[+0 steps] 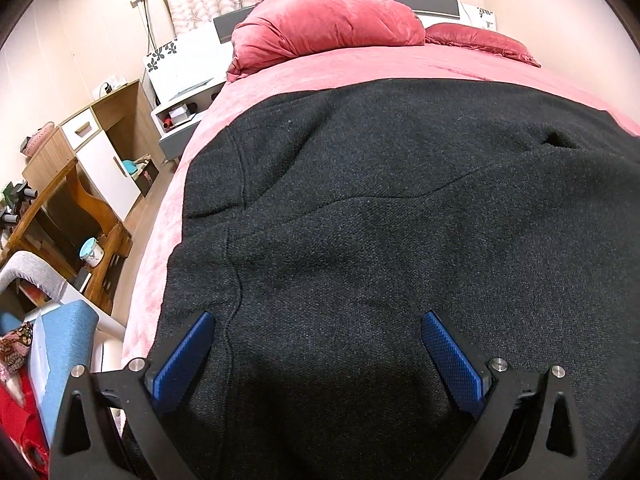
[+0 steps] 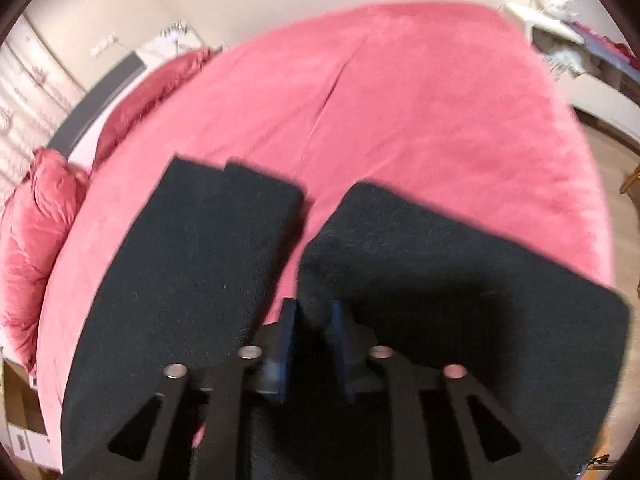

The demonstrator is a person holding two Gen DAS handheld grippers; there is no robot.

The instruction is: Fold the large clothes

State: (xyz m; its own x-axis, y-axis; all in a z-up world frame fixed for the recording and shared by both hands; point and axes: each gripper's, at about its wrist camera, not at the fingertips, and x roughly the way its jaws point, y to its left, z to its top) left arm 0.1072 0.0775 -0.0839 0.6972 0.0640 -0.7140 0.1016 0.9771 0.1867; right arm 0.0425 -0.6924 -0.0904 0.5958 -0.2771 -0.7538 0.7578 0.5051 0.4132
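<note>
A large dark charcoal wool garment (image 1: 380, 208) lies spread on a pink bed (image 1: 360, 68). My left gripper (image 1: 318, 324) is open, its blue pads (image 1: 452, 356) wide apart just above the cloth near the garment's left edge seam. In the right wrist view the same garment (image 2: 420, 264) shows two dark panels on the pink bed (image 2: 400, 100). My right gripper (image 2: 314, 312) is shut on a fold of the dark cloth at the inner edge of the right panel. The view is blurred by motion.
A red pillow (image 1: 328, 24) and a flatter red cushion (image 1: 480, 40) lie at the headboard. Left of the bed stand a white nightstand (image 1: 180, 120), a wooden desk (image 1: 72, 208) and a blue chair (image 1: 60, 344). White shelves (image 2: 560, 40) stand beyond the bed's far side.
</note>
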